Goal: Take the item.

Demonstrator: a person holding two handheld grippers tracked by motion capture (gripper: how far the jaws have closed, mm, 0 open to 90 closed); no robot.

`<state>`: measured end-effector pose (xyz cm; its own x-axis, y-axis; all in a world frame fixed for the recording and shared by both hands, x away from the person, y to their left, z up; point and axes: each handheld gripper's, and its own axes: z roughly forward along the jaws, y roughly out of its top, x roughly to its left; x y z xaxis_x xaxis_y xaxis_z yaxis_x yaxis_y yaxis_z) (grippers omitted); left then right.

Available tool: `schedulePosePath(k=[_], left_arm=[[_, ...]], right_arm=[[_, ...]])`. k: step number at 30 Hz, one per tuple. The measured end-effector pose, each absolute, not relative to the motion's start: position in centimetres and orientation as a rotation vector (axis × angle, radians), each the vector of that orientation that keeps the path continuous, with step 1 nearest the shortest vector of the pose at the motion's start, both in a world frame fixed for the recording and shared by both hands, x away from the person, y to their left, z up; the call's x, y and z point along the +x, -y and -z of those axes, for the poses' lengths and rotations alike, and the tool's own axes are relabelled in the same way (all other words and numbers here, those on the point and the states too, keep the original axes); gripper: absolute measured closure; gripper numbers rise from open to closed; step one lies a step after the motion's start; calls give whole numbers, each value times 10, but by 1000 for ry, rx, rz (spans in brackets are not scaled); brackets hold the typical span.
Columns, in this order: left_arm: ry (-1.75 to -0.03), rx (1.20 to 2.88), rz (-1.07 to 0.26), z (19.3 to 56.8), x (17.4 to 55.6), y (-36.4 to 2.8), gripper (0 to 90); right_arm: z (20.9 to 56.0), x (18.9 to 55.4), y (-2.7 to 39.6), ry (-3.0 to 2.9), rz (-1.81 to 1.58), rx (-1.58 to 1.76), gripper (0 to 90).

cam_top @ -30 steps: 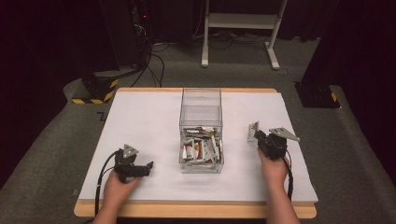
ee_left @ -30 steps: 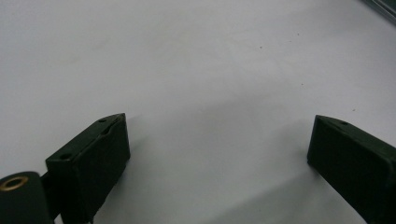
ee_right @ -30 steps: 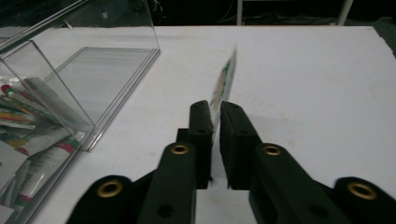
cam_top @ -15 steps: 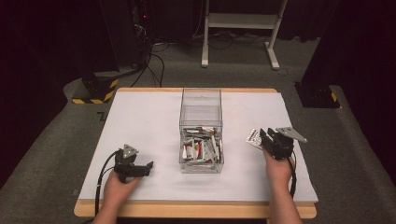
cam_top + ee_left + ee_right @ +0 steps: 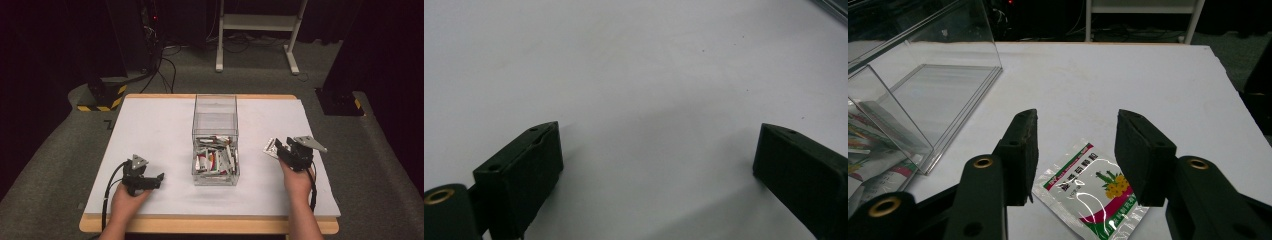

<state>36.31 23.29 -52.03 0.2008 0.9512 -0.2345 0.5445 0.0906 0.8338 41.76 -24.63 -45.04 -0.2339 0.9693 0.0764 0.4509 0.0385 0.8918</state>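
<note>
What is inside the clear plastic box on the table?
The clear box has its near half piled with small printed sachets; its far half looks empty. The upper sachets cover whatever lies beneath them. One more sachet lies outside on the table, between the right gripper's open jaws.

L gripper (image 5: pixel 159 176): blk, grey tri plate, blk cable | R gripper (image 5: pixel 1075 150): blk jaws, brass screws

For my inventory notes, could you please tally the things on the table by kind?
Clear box: 1
Loose packet on the table: 1
Packets in the box: a pile, too jumbled to count
Grippers: 2, left and right
Total countable: 4
</note>
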Motion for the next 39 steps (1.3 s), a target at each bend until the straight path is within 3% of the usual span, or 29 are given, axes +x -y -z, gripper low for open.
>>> schedulePosePath(k=[22, 39], left_arm=[[-1461, 1564, -567, 520, 364, -232, 60], [-1463, 1563, -565, 520, 364, -232, 60]], right_arm=[[440, 398, 228, -1822, -1169, 1374, 364], [479, 388, 192, -2033, -1059, 1380, 318]])
